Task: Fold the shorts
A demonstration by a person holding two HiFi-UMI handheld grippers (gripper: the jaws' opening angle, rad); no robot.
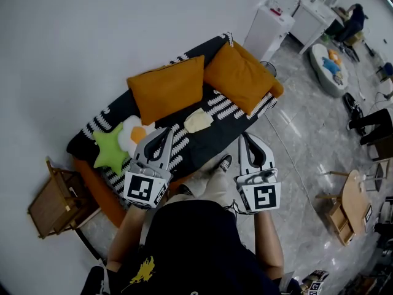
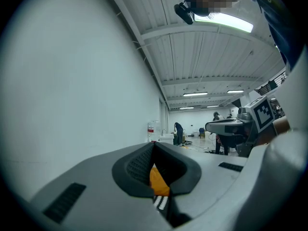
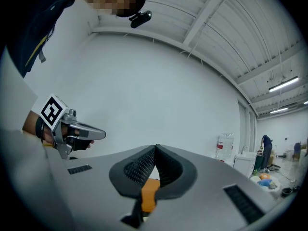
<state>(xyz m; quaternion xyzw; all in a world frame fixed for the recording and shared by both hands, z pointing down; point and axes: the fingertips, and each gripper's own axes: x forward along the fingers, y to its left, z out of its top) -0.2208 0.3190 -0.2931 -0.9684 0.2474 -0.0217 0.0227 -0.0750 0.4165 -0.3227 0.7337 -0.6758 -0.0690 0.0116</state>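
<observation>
**Both grippers closed and empty, shorts ahead on the sofa**

Holds the left gripper [image 1: 167, 131] and the right gripper [image 1: 245, 137] level, side by side and well apart. Presses each pair of fingers together at the tips, with nothing clamped between. Brings the ribbed pads [image 2: 137, 166] of the left gripper together in a single seam, and does likewise on the right.

Plants a dark shoe [image 1: 225, 162] below and between the two pairs of fingers, at the front edge of the sofa [image 1: 199, 147]. Leaves a wooden frame [image 1: 55, 203] on the floor, back and well to the left of the left fingers.

Faces the shorts [image 1: 198, 121], pale cream, lying on the sofa's black-and-white cover just beyond the fingertips. Places them between the two pairs, nearer the left, touched by neither.

Passes a green star cushion [image 1: 111, 149] and a white-and-orange plush [image 1: 135, 134], set against each other just left of the left fingers.

Meets two orange cushions [image 1: 169, 88] farther on, beyond the shorts, leaning toward the white wall [image 1: 92, 35]. Glimpses orange through the gap under each closed pair.

Ends at a water dispenser [image 1: 268, 32], far beyond the right fingers.
</observation>
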